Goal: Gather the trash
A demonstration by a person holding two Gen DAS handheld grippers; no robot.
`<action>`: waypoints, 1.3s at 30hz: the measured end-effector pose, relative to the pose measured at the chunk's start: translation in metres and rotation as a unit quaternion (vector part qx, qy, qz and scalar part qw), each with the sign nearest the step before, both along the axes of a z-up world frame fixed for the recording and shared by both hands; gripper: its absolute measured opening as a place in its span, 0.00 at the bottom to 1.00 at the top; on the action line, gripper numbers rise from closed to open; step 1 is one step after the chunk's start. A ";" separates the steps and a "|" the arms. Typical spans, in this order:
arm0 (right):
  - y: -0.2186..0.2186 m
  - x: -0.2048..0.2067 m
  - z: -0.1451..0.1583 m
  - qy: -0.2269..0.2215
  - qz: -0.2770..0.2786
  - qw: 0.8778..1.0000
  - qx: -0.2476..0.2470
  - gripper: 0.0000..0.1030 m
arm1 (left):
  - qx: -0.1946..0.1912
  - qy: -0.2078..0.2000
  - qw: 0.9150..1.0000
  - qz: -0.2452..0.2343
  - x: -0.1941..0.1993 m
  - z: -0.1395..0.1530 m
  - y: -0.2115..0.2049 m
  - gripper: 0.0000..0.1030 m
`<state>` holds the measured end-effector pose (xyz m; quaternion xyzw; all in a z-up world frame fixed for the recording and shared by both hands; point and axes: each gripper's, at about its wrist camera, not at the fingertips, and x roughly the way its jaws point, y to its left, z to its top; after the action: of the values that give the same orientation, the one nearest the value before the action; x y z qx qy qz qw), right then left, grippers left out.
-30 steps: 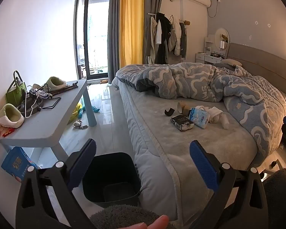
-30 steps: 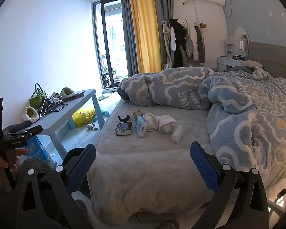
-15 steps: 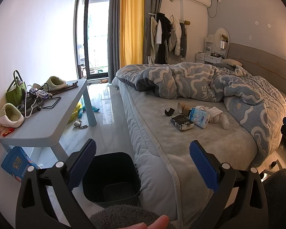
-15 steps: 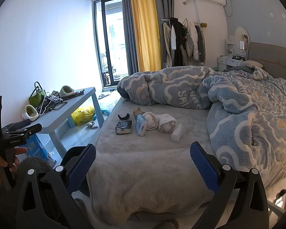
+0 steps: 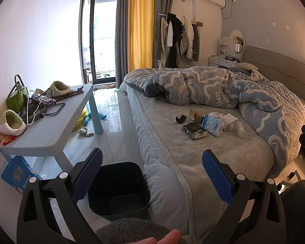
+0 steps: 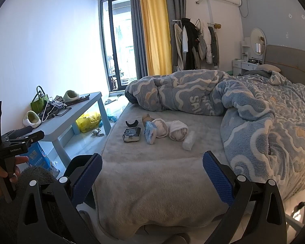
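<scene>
Both claws spread wide, nothing held: left gripper (image 5: 151, 175) hanging over the foot corner of the bed (image 5: 193, 152), right gripper (image 6: 152, 174) over the bed's near edge, well short of the trash. Trash clustered mid-mattress, just in front of the bunched blue duvet (image 6: 193, 97) — black curved scrap (image 6: 131, 123), cardboard tube (image 5: 195, 115), crumpled black packet (image 6: 131, 134), blue tissue pack (image 6: 150, 132) lying against it, white balled wads (image 6: 178, 130) touching the pack, small white roll (image 6: 189, 140) just beside them. Black bin (image 5: 120, 189) on the floor against the mattress side, directly under the left claw, looks empty. Blue bench (image 5: 57, 122) with slippers and a green bag along the wall.
</scene>
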<state>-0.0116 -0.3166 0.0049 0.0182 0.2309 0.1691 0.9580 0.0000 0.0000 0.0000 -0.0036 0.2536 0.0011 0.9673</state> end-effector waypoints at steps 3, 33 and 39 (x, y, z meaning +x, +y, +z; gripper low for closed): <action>0.000 0.000 0.000 0.000 0.000 1.000 0.000 0.97 | 0.000 0.000 1.000 0.000 0.000 0.000 0.000 0.97; -0.001 0.000 0.004 0.002 0.000 1.000 -0.003 0.97 | -0.001 0.001 1.000 0.001 0.000 0.000 0.000 0.97; 0.000 -0.003 0.001 -0.007 -0.004 1.000 -0.003 0.97 | -0.001 0.001 1.000 0.001 0.000 0.000 0.000 0.97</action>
<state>-0.0148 -0.3166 0.0056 0.0152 0.2243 0.1651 0.9603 0.0003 0.0004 -0.0001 -0.0048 0.2551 0.0016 0.9669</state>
